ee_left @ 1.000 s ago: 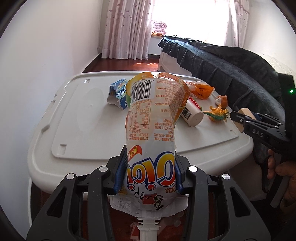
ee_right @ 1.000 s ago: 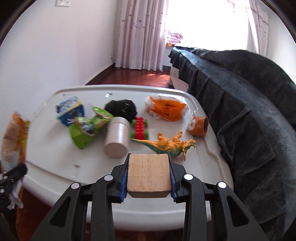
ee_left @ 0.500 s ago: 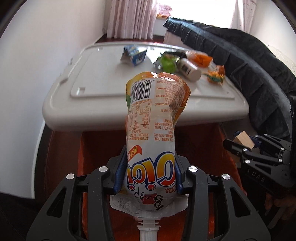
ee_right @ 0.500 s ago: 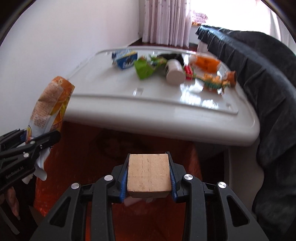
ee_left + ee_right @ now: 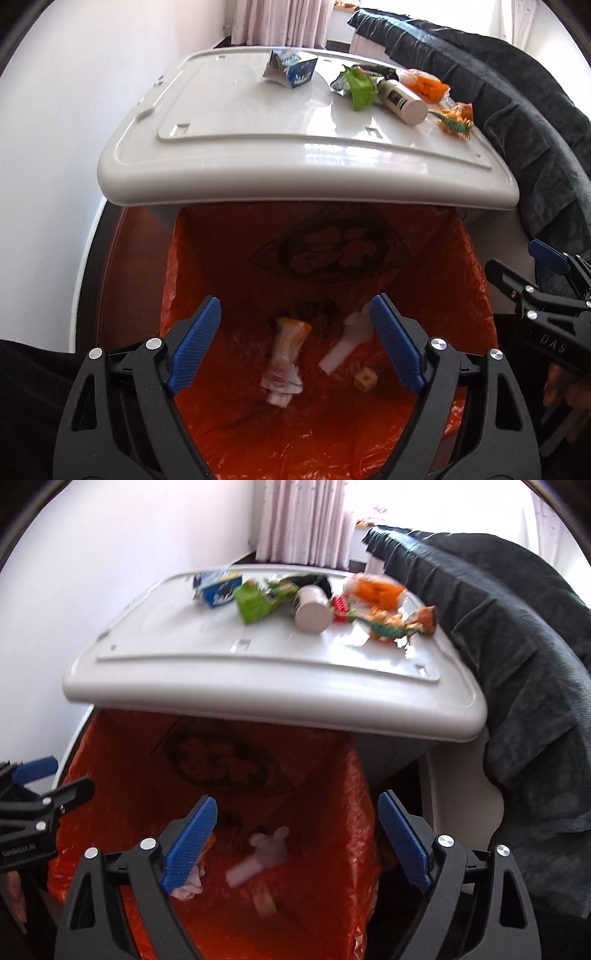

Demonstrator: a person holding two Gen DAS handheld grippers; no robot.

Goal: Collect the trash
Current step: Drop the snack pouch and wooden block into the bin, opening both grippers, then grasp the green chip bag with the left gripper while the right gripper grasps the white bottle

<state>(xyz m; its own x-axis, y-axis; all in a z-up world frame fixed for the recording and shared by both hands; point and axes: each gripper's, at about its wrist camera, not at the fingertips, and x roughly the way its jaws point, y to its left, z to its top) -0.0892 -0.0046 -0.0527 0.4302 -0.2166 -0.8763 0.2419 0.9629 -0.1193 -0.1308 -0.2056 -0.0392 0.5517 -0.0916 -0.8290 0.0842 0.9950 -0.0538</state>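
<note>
I have both grippers hanging over the bin (image 5: 469, 280), which is lined with an orange bag and sits tucked under the near edge of the white lid (image 5: 306, 177) that serves as my work surface. The left gripper (image 5: 295, 345) has its jaws spread wide with nothing between them, and the right gripper (image 5: 297, 838) is the same, wide apart and empty. Keeping them above the bin mouth makes sense to me: anything let go here falls straight in.

At the bottom of the bag lie a pouch (image 5: 286, 354), a white spout piece (image 5: 345, 345) just beside it, and a small wood block (image 5: 365, 380) near both. The right view is blurred, so I cannot make out those items well there.

More remains on the lid, all bunched toward its far right corner: a blue carton (image 5: 293, 70), a green wrapper (image 5: 356, 86), a white bottle (image 5: 400, 101) lying on its side touching the wrapper, an orange packet (image 5: 428, 85) behind it, and a toy dinosaur (image 5: 454, 122) at the right edge. A red brick (image 5: 340, 607) shows beside the bottle in the right view.

I judge the job partly done; the toys probably are not trash, so I would go for the carton or wrapper next.
</note>
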